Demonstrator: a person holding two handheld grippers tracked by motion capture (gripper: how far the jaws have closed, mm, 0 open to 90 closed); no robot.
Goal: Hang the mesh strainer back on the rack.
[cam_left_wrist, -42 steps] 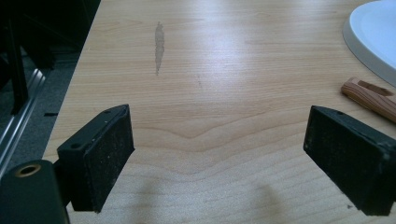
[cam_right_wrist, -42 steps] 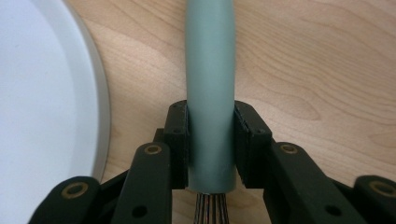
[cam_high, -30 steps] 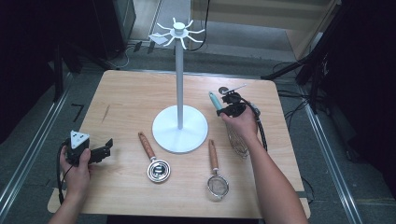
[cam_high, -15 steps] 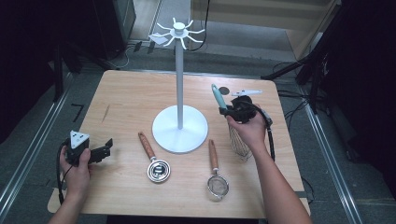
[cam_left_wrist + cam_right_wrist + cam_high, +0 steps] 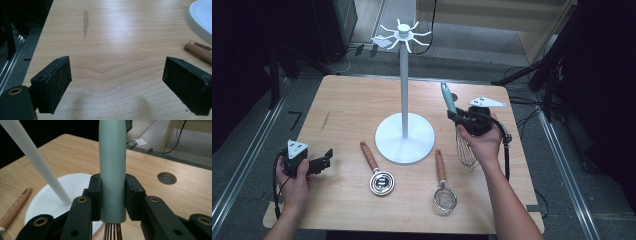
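While clamped on the whisk [image 5: 455, 117] beside the stand [image 5: 404, 135], right tongs [image 5: 460, 118] raised; left tongs [image 5: 328, 156] agape over desk [image 5: 342, 110].

Both grippers, left gripper [image 5: 328, 156] and right gripper [image 5: 455, 116], are black with grey three-cornered plates; brass-coloured rivets sit behind the flat, dusty pads [image 5: 53, 82]; forearms are unsleeved.

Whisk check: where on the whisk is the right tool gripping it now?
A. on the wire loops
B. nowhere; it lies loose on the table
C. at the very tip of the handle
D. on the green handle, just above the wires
D: in the right gripper view the right tool's pads press both sides of the whisk's green handle, close to where the wires come out.
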